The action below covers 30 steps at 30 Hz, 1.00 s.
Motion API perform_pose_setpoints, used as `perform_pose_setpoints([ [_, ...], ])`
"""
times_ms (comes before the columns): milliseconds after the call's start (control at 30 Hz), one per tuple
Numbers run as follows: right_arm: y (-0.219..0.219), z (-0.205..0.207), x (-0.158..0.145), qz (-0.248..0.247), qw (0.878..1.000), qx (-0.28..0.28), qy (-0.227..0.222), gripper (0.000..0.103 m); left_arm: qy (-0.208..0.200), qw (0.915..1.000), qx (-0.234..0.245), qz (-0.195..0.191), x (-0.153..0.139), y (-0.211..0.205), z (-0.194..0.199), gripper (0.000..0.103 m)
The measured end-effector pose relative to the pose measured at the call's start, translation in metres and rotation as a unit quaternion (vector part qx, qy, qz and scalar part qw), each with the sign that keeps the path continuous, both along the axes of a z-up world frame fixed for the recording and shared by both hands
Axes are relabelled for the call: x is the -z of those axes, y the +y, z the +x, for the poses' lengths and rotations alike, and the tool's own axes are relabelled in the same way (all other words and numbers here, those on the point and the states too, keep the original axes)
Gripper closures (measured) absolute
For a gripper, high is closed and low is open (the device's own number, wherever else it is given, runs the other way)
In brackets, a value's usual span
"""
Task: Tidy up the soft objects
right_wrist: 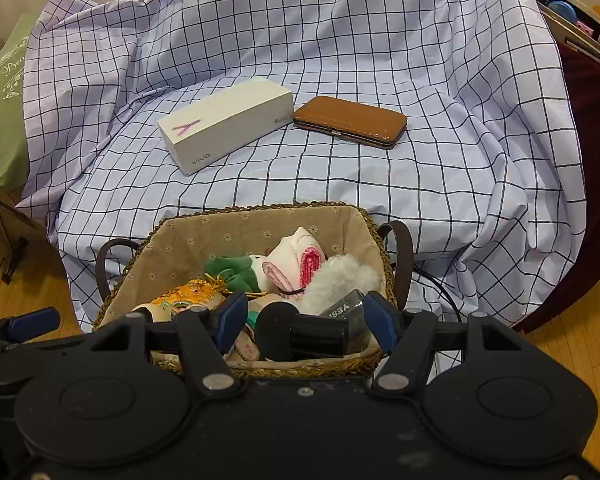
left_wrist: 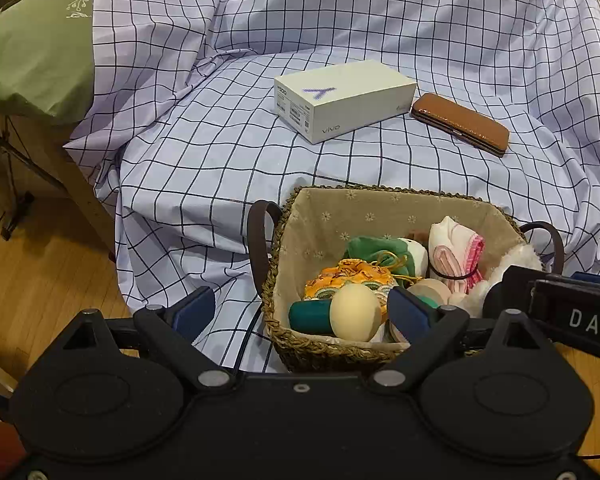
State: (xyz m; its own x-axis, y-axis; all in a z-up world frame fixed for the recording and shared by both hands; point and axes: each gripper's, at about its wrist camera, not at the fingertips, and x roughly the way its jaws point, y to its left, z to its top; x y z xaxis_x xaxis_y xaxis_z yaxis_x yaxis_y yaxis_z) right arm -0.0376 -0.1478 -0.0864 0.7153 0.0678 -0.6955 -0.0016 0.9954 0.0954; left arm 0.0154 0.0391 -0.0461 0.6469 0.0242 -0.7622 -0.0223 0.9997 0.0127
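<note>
A woven basket (left_wrist: 278, 256) (right_wrist: 172, 224) with a floral cloth lining stands at the near edge of the checked sheet. It holds several soft things: a cream egg-shaped sponge (left_wrist: 354, 312), an orange embroidered pouch (left_wrist: 348, 276) (right_wrist: 188, 294), a green plush (left_wrist: 374, 250) (right_wrist: 236, 270), a folded pink-and-white cloth (left_wrist: 456, 250) (right_wrist: 296, 260) and a white fluffy piece (left_wrist: 516, 258) (right_wrist: 340, 278). My left gripper (left_wrist: 304, 312) is open and empty over the basket's near left corner. My right gripper (right_wrist: 306, 320) is open and empty over the basket's near rim.
A white phone box (left_wrist: 344, 98) (right_wrist: 224, 124) and a brown leather case (left_wrist: 460, 124) (right_wrist: 350, 120) lie on the sheet (left_wrist: 204, 160) (right_wrist: 440, 176) behind the basket. A green pillow (left_wrist: 36, 52) is at the left. Wooden floor (left_wrist: 40, 280) lies below left.
</note>
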Motion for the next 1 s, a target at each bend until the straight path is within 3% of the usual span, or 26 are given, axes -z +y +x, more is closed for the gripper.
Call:
perform_pose_setpoints([
  [1000,-0.0011,-0.0009,-0.0001,0.005,1.000,0.005,0.002,0.037,-0.001,1.0000,0.000,0.001,-0.0006,-0.0005,-0.0009,0.013],
])
